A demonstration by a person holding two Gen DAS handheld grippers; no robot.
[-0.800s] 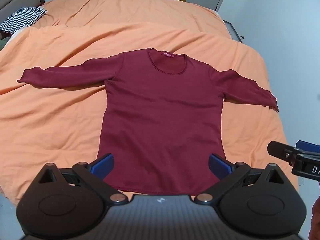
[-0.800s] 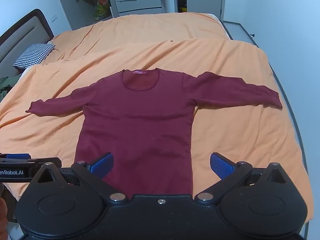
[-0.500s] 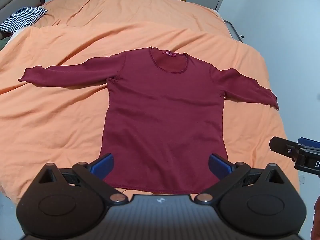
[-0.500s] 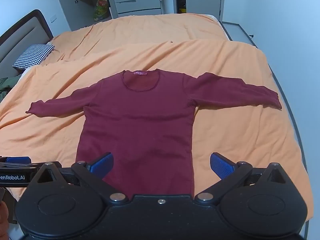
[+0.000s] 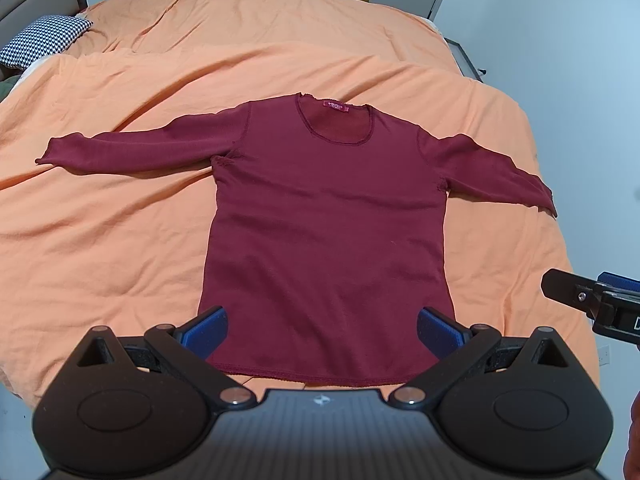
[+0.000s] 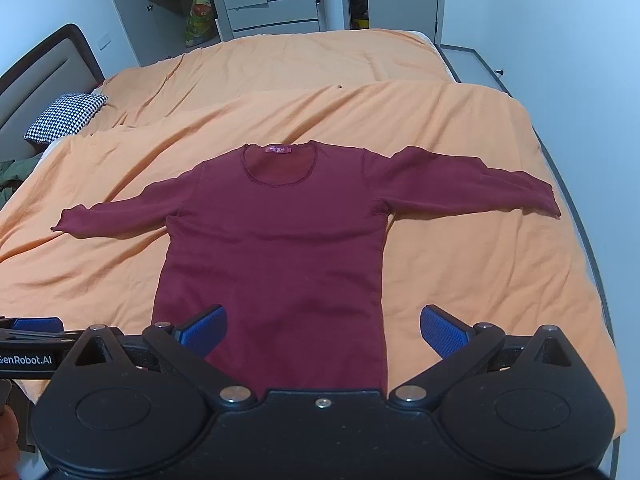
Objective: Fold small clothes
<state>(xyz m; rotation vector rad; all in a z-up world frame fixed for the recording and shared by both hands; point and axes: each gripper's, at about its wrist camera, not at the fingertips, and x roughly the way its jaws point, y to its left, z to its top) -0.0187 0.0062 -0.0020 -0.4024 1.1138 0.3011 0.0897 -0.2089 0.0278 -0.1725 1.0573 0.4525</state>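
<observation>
A maroon long-sleeved shirt (image 5: 328, 216) lies flat on the orange bedspread (image 5: 100, 240), collar far, hem near, sleeves stretched left and right. The left gripper (image 5: 322, 330) and right gripper (image 6: 323, 330) hover over the hem, fingers spread wide apart, holding nothing.

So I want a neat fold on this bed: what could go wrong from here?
The orange duvet is soft and creased, so an open left gripper or right gripper may pinch bedding along with the maroon shirt. The right sleeve lies near the bed edge and might slip off.
</observation>
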